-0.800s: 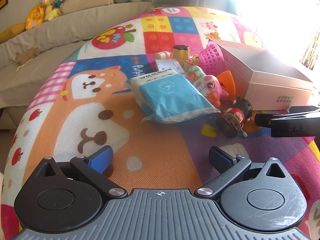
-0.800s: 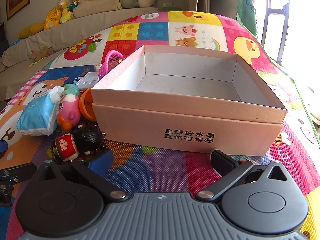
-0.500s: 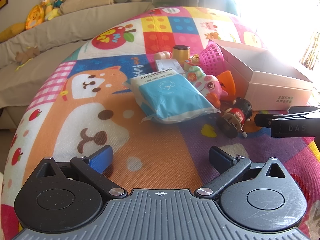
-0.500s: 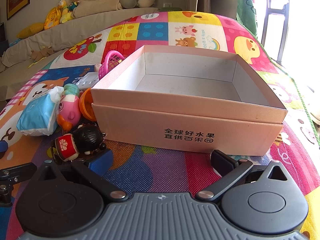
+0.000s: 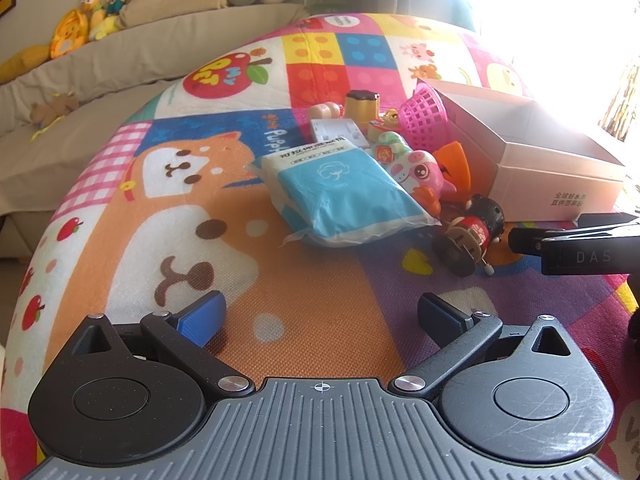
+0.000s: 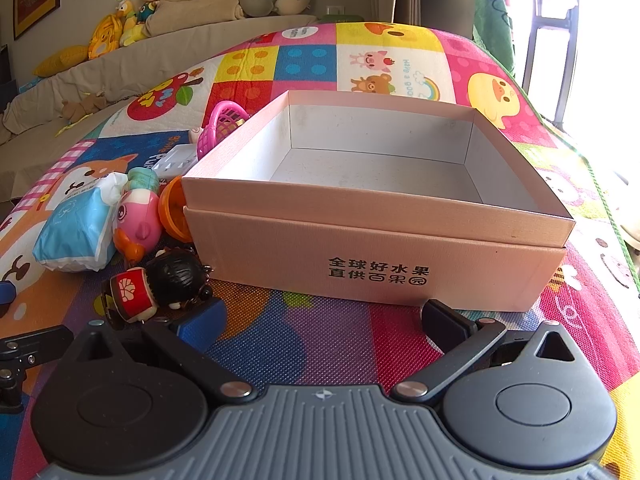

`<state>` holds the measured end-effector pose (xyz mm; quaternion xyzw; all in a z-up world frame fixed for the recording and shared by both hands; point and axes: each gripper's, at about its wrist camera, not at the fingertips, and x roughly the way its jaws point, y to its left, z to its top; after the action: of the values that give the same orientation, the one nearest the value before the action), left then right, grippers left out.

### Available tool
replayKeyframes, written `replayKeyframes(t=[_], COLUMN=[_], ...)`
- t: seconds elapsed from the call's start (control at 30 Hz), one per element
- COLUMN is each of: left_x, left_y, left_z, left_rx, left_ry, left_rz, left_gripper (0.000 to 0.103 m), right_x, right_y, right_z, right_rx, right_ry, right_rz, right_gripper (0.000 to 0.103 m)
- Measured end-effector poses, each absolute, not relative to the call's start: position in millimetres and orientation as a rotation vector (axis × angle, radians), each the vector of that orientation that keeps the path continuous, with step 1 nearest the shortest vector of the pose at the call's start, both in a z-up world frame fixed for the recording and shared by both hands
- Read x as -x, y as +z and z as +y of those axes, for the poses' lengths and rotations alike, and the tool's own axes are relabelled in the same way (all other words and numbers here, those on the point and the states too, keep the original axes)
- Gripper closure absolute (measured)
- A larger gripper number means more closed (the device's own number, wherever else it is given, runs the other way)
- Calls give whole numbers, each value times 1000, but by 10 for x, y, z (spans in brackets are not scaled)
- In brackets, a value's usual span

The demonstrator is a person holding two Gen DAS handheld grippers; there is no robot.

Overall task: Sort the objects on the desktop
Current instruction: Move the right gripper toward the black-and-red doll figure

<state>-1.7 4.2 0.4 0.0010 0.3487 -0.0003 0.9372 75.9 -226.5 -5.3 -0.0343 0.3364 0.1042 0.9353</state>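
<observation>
Left wrist view: the left gripper hovers spread wide, holding nothing, over bare mat; the tissue pack lies ahead, left of the box.

Right wrist view: the right gripper, wide open and holding nothing, faces the box (open-topped); a doll sits near its left corner.

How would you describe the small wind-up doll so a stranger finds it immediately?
Start at the pink cardboard box. At its near left corner lies the small black-haired doll in a red dress, tipped on its side. Unlike the pink pig toy behind it, it is dark.
</observation>
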Motion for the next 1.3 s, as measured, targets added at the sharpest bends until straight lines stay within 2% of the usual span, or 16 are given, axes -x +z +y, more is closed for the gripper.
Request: replayKeyframes(t=[0.27, 0.57, 0.67, 0.8, 0.97, 1.13, 1.17, 1.23, 1.3], left_x=[-38, -98, -92, -119, -278, -389, -400, -422, -446], left_y=[10, 53, 167, 320, 324, 294, 297, 295, 288], left_z=[6, 1, -10, -85, 23, 129, 156, 208, 272], left_rx=[-9, -16, 42, -25, -80, -75, -73, -88, -117], left_ry=[2, -22, -108, -79, -19, -16, -7, 34, 97], left_rz=[723, 756, 720, 651, 675, 688, 687, 685, 682], left_gripper=[0, 0, 0, 0, 0, 0, 0, 0, 0], right_x=[-763, -225, -132, -116, -195, -281, -336, -447, -564], right_y=[-31, 12, 20, 25, 84, 202, 203, 192, 170], right_z=[-2281, -2427, -2465, -2461, -2379, -2009, -1911, -1767, -1658], right_rx=[66, 89, 102, 100, 127, 179, 193, 198, 200], right_ry=[234, 249, 267, 268, 363, 490, 504, 516, 525], right_rz=[709, 761, 765, 762, 793, 672, 663, 662, 679], right_gripper=[0, 0, 0, 0, 0, 0, 1, 13, 20])
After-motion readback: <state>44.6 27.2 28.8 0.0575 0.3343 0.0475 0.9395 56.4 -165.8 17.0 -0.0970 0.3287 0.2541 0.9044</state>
